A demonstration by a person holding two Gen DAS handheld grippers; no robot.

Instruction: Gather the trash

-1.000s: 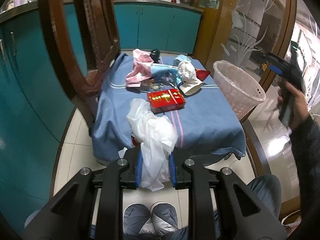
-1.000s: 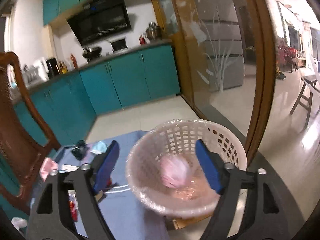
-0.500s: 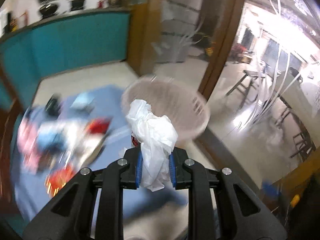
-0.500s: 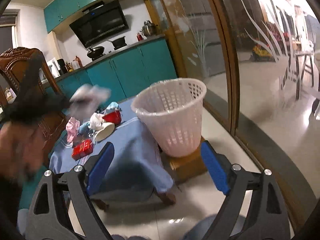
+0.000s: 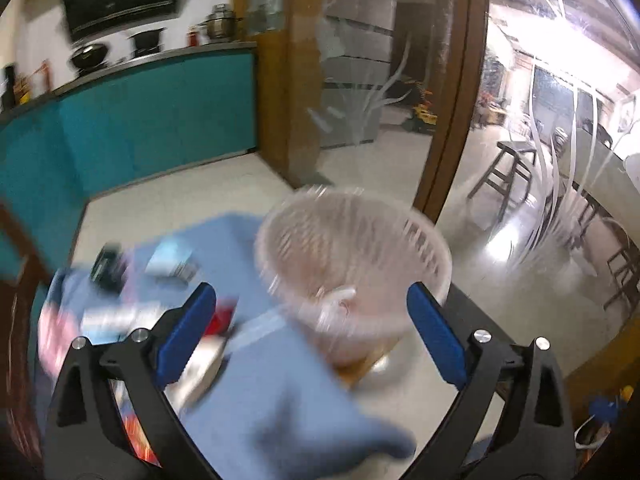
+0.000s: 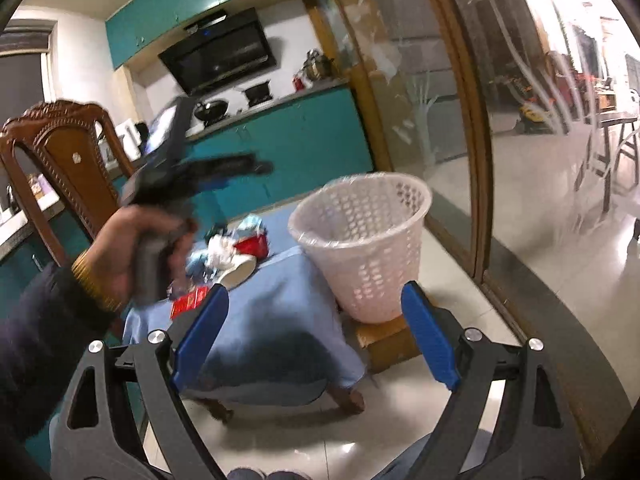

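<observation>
The left tongs (image 5: 310, 326) stand wide, their jaws having just been opening, and nothing is between the blue pads (image 5: 186, 338); they point down over the mouth of the white basket (image 5: 354, 256), whose inside is blurred, with a pale crumpled shape low in it that I cannot identify for sure. The right tongs (image 6: 314, 334) are also spread wide and empty, held back from the desk (image 6: 288, 292) and aimed at its near corner, touching nothing. From that view the basket (image 6: 362, 240) stands upright on a low wooden stool (image 6: 384, 338) just beside the desk's right edge, lined with clear film at the rim. The rest of the trash lies on the blue cloth to the left of the basket: a red box (image 6: 252, 246), a white cup (image 6: 238, 272) tipped on its side, a flat red packet (image 6: 188, 300) and crumpled white and blue wrappers (image 6: 218, 248). The left hand (image 6: 132, 252), in a dark sleeve with a yellow cuff, grips its tool's handle above the desk, the tool tilted toward the basket. Open tiled floor lies in front of the desk and stool; a glass partition (image 6: 480, 120) closes the right side, and a carved wooden chair (image 6: 60, 160) stands at the left.
</observation>
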